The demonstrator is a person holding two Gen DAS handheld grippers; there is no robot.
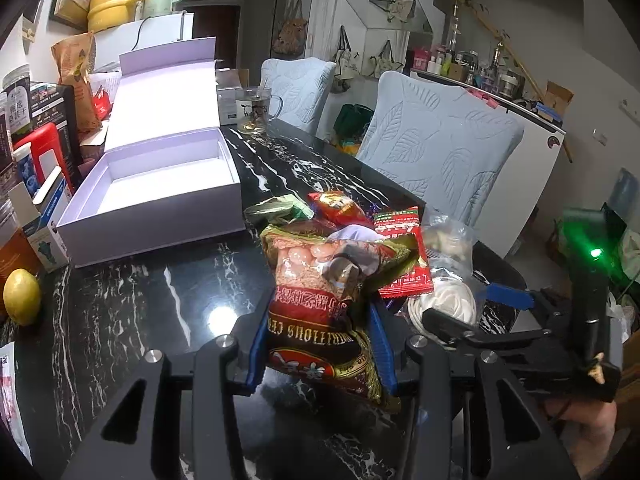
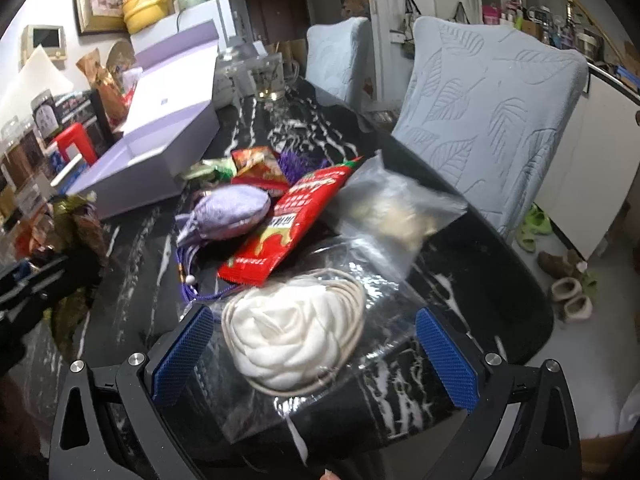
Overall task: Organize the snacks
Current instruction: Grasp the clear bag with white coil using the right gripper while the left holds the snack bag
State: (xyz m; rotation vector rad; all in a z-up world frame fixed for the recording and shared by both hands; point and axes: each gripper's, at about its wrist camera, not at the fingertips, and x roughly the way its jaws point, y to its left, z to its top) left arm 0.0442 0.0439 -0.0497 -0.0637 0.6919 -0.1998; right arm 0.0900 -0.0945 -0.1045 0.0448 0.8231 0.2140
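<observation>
My left gripper (image 1: 320, 344) is shut on a red and gold cereal packet (image 1: 320, 300), which hangs lifted above the black marble table (image 1: 160, 300). An open white box (image 1: 160, 184) with nothing in it lies ahead to the left. In the right wrist view, my right gripper (image 2: 316, 360) stands open over a clear bag with a white coiled thing (image 2: 296, 340); its blue pads (image 2: 184, 356) do not press on the bag. Beyond lie a red packet (image 2: 296, 224), a purple pouch (image 2: 228, 212) and a clear bag of pale snacks (image 2: 392, 208). The cereal packet (image 2: 76, 224) shows at the left edge.
A lemon (image 1: 22, 296) sits at the near left. Boxes and jars (image 1: 40, 140) crowd the table's left side. A glass mug (image 1: 256, 110) stands behind the box. Two pale blue chairs (image 1: 440, 148) line the far right edge of the table.
</observation>
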